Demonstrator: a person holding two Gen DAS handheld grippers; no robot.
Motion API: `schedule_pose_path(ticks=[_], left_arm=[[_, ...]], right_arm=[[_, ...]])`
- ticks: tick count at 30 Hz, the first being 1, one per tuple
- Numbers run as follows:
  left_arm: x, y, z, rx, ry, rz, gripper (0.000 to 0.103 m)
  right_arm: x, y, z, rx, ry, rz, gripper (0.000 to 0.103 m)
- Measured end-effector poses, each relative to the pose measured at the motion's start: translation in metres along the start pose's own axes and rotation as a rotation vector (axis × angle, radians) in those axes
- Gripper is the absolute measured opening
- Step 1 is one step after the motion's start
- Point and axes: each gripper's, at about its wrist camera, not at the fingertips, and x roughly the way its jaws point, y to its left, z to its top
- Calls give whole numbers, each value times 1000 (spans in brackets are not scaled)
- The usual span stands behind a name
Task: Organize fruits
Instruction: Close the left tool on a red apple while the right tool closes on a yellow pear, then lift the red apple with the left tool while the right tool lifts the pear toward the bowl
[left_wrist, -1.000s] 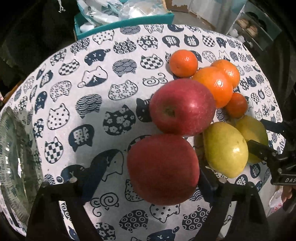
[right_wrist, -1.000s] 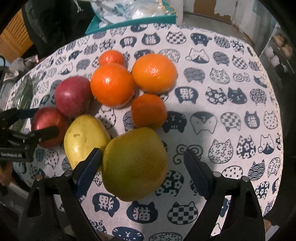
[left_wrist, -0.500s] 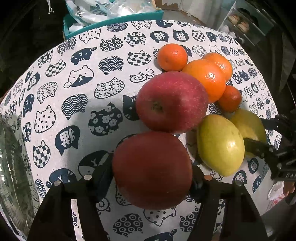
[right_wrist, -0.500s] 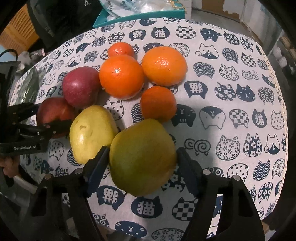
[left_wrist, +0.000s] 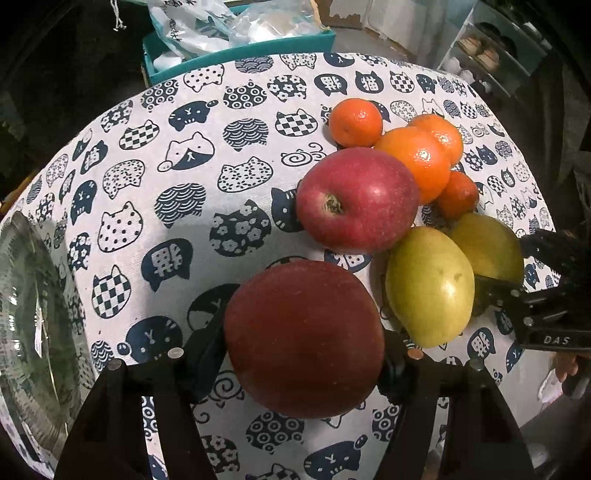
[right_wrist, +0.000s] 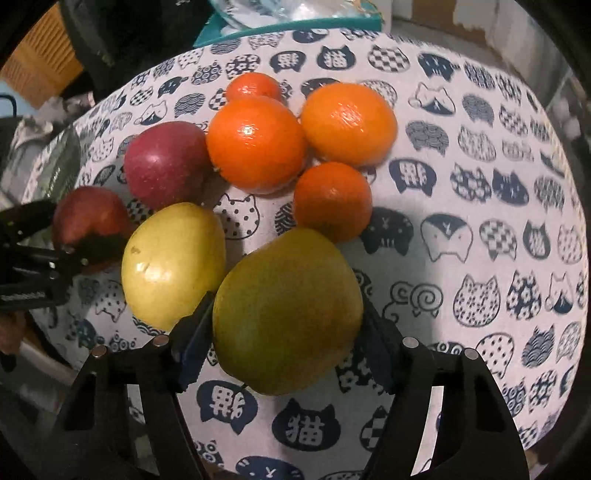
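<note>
Both claws loaded at once. Your left gripper (left_wrist: 304, 347) has its jaws pressed to either flank of the dark red round apple (left_wrist: 303, 338), nearest you in the cluster on the cat-print tablecloth (left_wrist: 192, 173). Your right gripper (right_wrist: 286, 339) is clamped the same way on the large green-yellow pear (right_wrist: 286, 310).

Neighbours are tight. A second red apple with its stem end showing (left_wrist: 356, 199) sits just behind the gripped one. The smaller yellow-green pear (right_wrist: 173, 264) touches or nearly touches the right claw's left finger. The small deep-orange tangerine (right_wrist: 332, 201) sits right against the held pear's far side.

Advice: lift each straight up before moving sideways, or you will likely roll the neighbours. Fruit is round and smooth, so keep steady squeeze and wrists level. The ribbed clear glass bowl (left_wrist: 33, 317) at the far left edge looks the probable destination for the apple; take the left hand first so the arms don't cross.
</note>
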Motion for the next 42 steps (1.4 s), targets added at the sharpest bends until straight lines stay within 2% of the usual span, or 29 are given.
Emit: schedule_pose_path(ticks=[10, 21, 32, 42], left_arm=[[-31, 2, -3, 11, -66, -9, 70], [-61, 1, -3, -3, -133, -17, 70], [-110, 7, -2, 1, -246, 0, 70], [-157, 9, -8, 21, -352, 7, 70]], right_arm=[[-2, 10, -2, -42, -47, -113, 71], [-39, 10, -2, -33, -166, -170, 71], [-90, 29, 12, -35, -302, -167, 71], [-144, 49, 26, -32, -426, -117, 71]])
